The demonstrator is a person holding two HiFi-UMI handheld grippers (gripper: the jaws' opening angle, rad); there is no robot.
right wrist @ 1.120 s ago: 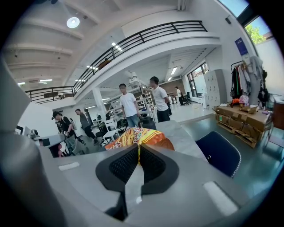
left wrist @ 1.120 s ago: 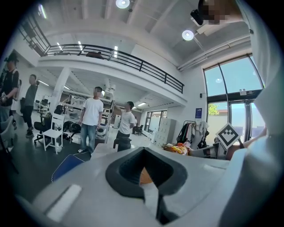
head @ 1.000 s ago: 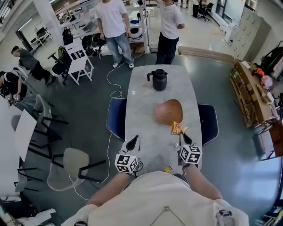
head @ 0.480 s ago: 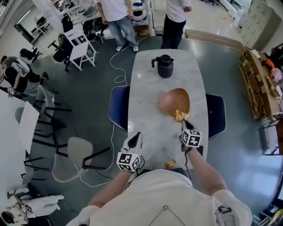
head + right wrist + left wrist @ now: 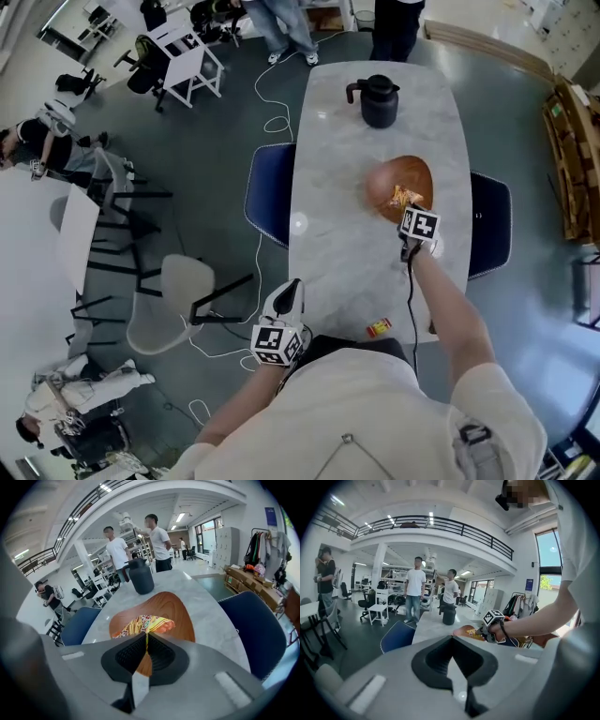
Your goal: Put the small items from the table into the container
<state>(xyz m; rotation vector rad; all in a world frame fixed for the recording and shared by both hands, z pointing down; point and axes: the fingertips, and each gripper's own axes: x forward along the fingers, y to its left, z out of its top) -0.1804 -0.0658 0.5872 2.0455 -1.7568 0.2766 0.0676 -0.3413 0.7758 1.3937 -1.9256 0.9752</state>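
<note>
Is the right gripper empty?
No, the right gripper is shut on a colourful snack packet above the wooden bowl.

A black jug [image 5: 378, 100] stands upright at the counter's [image 5: 328, 262] 12 o'clock end. One blue chair [image 5: 267, 192] is tucked in at 9 o'clock, another blue chair [image 5: 490, 225] at 3 o'clock. A white chair [image 5: 192, 58] stands apart at 10 o'clock.

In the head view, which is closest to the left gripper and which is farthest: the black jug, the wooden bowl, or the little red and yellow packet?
1. Little red and yellow packet: at the near edge of the table, just right of the left gripper.
2. Wooden bowl: mid-table, towards the right side.
3. Black jug: at the table's far end.
</note>
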